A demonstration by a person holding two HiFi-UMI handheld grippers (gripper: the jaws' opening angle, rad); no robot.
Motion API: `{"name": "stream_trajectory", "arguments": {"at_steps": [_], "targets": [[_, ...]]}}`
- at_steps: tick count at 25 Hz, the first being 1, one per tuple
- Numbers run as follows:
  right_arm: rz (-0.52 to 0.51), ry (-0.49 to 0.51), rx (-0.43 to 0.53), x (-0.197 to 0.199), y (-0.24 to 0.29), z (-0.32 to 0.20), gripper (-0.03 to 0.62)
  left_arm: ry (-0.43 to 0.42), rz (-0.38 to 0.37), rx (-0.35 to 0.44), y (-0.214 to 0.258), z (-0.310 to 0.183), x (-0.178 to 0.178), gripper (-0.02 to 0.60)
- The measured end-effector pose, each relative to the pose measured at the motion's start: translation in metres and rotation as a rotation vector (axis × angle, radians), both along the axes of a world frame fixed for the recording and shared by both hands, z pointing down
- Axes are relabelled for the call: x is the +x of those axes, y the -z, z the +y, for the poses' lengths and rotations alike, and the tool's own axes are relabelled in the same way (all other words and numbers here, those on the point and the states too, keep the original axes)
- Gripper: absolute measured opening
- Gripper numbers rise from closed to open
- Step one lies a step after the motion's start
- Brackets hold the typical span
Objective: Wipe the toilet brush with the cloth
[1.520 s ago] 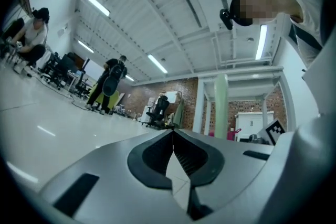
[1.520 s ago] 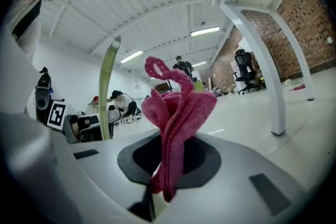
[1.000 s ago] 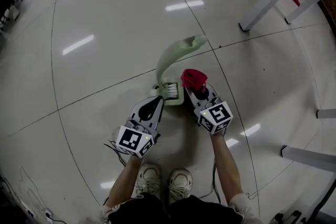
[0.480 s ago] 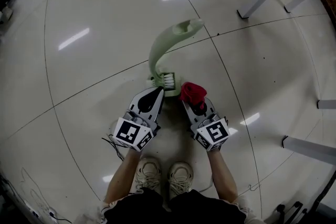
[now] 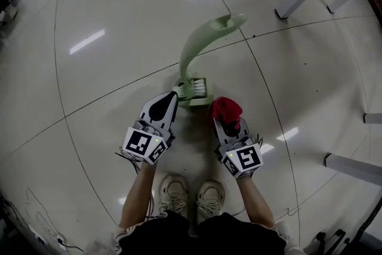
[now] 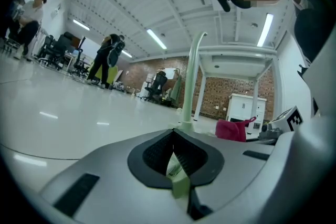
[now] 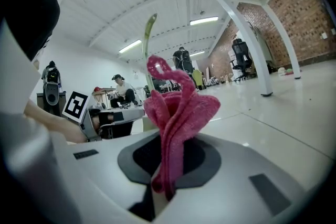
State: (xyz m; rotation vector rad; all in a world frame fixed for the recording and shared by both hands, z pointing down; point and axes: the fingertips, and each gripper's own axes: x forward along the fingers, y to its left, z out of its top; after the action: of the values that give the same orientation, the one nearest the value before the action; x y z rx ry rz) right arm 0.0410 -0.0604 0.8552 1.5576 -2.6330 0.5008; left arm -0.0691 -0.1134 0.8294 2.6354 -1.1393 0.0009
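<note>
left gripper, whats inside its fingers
A pale green edge of the toilet brush is pinched between the shut fingers of the left gripper; its handle rises beyond. How deep that edge reaches is covered by the fingers themselves.

R hand-held gripper (image 7: 164, 178) pinching pink cloth (image 7: 179, 107).

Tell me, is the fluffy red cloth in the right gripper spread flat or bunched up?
Bunched up: the fluffy red cloth stands in crumpled folds, pinched at its base between the right gripper's shut jaws.
</note>
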Motion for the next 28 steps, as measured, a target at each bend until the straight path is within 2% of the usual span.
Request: {"name": "stream_trajectory", "arguments": {"at_steps": [8, 16, 21, 24, 26, 28], "targets": [[0.030, -0.051, 0.004, -0.015, 0.003, 0.001, 0.031, -0.111, -0.013, -0.036, -0.014, 0.006, 0.030, 0.005], [0.023, 0.114, 0.013, -0.063, 0.003, 0.007, 0.031, -0.112, 0.008, -0.053, -0.016, 0.005, 0.030, 0.005], [0.001, 0.198, 0.063, -0.093, 0.008, 0.002, 0.032, -0.068, 0.030, -0.092, -0.025, 0.004, 0.016, 0.005], [0.008, 0.210, 0.044, -0.097, 0.004, 0.001, 0.031, -0.037, 0.018, -0.075, -0.024, 0.002, -0.002, 0.005], [-0.002, 0.206, 0.070, -0.097, 0.011, -0.002, 0.031, -0.027, 0.024, -0.046, -0.021, -0.002, -0.010, 0.005], [-0.008, 0.203, 0.087, -0.093, 0.021, 0.000, 0.032, -0.066, 0.029, 0.005, -0.012, -0.005, -0.011, 0.005]]}}
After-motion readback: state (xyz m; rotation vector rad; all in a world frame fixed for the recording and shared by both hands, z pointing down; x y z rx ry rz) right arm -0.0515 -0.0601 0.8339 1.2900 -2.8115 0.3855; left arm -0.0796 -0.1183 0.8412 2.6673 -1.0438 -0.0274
